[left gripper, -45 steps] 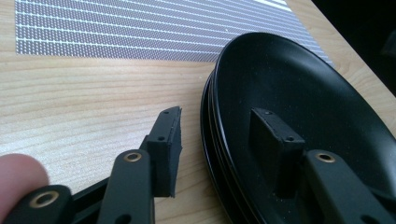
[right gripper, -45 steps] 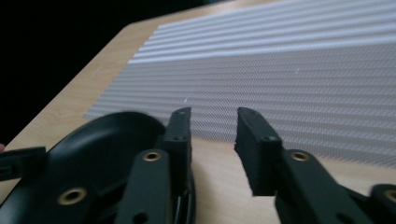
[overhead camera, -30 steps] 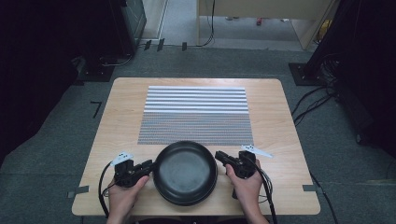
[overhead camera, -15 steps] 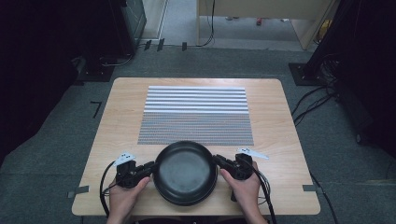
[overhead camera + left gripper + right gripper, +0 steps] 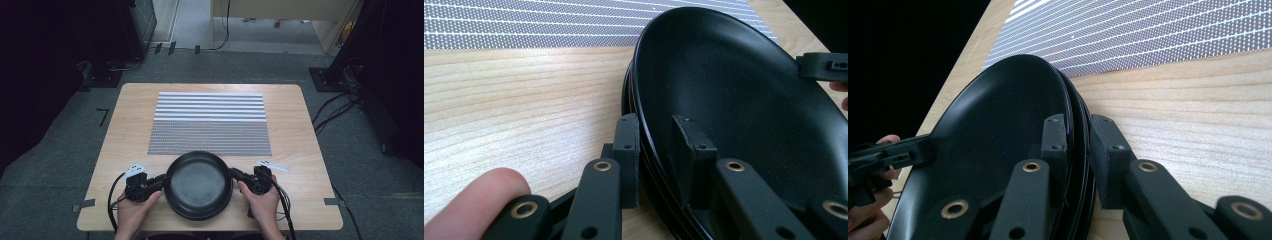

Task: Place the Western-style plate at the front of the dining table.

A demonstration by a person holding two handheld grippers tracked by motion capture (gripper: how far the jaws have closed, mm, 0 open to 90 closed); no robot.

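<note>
Two grips: each gripper straddles the rim of the black plates, one finger inside the bowl, one outside.
Left fingers: the left gripper (image 5: 159,183) has its fingers (image 5: 628,150) closed over the plates' left rim; the gap between the inner pad and the rim is too dark to judge full contact.
Right fingers: the right gripper (image 5: 236,174) has its fingers (image 5: 1108,150) clamped over the right rim, pads set close on both faces.
Plates: the stack of black plates (image 5: 199,185) looks like two or more nested, going by the layered edges; it sits at the near edge of the desk (image 5: 125,115), between the two hands.
Key relation: the grips lie opposite each other across the round stack, so the line between them runs left to right through its middle; neither hand is nearer.
Beyond: the striped mat (image 5: 210,122) lies just on the far side, apart from the stack.
Judgement: a level, joint lift seems next; uneven pull could let the nested plates slide apart.
</note>
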